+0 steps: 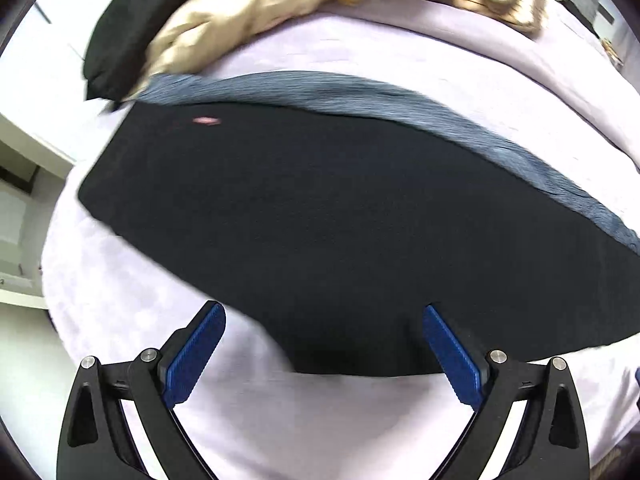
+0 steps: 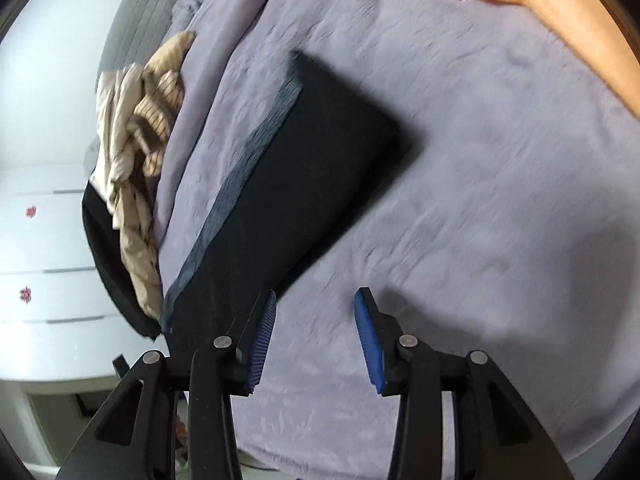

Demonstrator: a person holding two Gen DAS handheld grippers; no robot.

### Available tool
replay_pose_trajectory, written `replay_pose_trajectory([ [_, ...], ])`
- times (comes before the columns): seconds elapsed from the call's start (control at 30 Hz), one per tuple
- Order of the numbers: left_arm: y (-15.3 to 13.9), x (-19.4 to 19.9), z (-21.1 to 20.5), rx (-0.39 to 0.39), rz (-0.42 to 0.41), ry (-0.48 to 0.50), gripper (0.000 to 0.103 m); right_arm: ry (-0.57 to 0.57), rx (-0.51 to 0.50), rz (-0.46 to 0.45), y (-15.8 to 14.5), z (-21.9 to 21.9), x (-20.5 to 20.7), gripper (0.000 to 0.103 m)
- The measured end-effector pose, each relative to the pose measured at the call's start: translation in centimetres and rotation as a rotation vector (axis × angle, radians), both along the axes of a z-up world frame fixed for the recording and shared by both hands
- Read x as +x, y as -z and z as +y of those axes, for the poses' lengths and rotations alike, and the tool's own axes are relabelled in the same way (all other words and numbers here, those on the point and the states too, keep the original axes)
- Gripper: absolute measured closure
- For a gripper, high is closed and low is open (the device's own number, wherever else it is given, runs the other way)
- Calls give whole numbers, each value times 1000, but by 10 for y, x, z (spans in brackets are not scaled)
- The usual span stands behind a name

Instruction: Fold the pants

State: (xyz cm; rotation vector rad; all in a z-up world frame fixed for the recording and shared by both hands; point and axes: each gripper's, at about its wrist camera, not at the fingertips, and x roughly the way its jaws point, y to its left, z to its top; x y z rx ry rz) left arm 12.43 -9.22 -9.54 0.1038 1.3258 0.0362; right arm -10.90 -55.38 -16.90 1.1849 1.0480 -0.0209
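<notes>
I'm over a bed with a lilac sheet (image 2: 460, 184); white drawers (image 2: 44, 260) stand past its edge. The black pants (image 1: 320, 220) lie folded flat in the middle of it, a grey-blue band (image 1: 440, 120) showing along one long edge. Beige clothes (image 2: 136, 152) are heaped near that edge, blurred. My left gripper (image 1: 324, 344) hangs wide open, empty, over the pants' near edge. My right gripper (image 2: 316, 336) is parted, nothing between, over bare sheet beside the pants. An arm (image 2: 560, 20) is cut off at the top.

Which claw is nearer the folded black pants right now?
Left. The left claw hangs open over the folded black pants' near edge; the right claw is open beside their end.
</notes>
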Motion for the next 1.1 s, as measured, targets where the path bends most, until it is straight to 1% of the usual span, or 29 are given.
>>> replay_pose_trajectory([
  [0.07, 1, 12, 23, 26, -8, 18, 3, -75, 26, -23, -4, 45, 16, 58],
  [0.13, 1, 20, 48, 33, -21, 41, 3, -163, 56, -34, -2, 106, 42, 58],
  [0.17, 8, 20, 61, 34, -29, 52, 3, -198, 83, -39, 0, 136, 55, 58],
  [0.2, 10, 29, 71, 39, -33, 65, 3, -230, 116, -43, 4, 170, 69, 58],
  [0.27, 17, 59, 91, 55, -45, 94, 3, -270, 158, -57, 10, 222, 87, 58],
  [0.3, 19, 67, 101, 59, -56, 109, 3, -289, 173, -70, 14, 249, 100, 58],
  [0.37, 26, 85, 123, 91, -74, 142, 3, -304, 172, -80, 25, 296, 124, 58],
  [0.43, 35, 98, 139, 118, -74, 164, 3, -295, 171, -57, 37, 324, 141, 58],
  [0.47, 41, 105, 147, 118, -70, 166, 3, -279, 165, -53, 40, 335, 147, 58],
  [0.53, 51, 117, 165, 58, -49, 163, 3, -253, 140, -68, 38, 344, 151, 57],
  [0.6, 57, 122, 173, 15, -39, 165, 2, -232, 134, -65, 38, 349, 153, 57],
  [0.67, 61, 123, 175, 9, -45, 170, 0, -226, 142, -50, 42, 348, 155, 57],
  [0.7, 62, 125, 177, 1, -42, 170, 0, -239, 143, -35, 43, 353, 164, 58],
  [0.77, 62, 128, 182, -8, -41, 165, 0, -283, 115, -32, 34, 356, 177, 72],
  [0.8, 62, 130, 185, -13, -39, 164, 0, -299, 93, -44, 25, 354, 179, 89],
  [0.83, 64, 132, 189, -21, -36, 165, 0, -311, 76, -58, 18, 352, 179, 92],
  [0.9, 67, 136, 194, -41, -32, 169, 0, -354, 29, -60, 11, 354, 178, 93],
  [0.93, 70, 138, 198, -43, -30, 170, 0, -375, -1, -36, 14, 357, 177, 94],
  [0.97, 74, 141, 202, -40, -30, 172, 0, -401, -34, 18, 25, 362, 175, 94],
  [1.0, 75, 141, 201, -35, -31, 177, 0, -408, -43, 45, 33, 360, 167, 94],
  [1.03, 76, 141, 201, -29, -33, 183, 0, -399, -43, 67, 39, 359, 162, 94],
  [1.1, 78, 143, 206, -36, -36, 186, 0, -375, -47, 97, 39, 354, 154, 94],
])
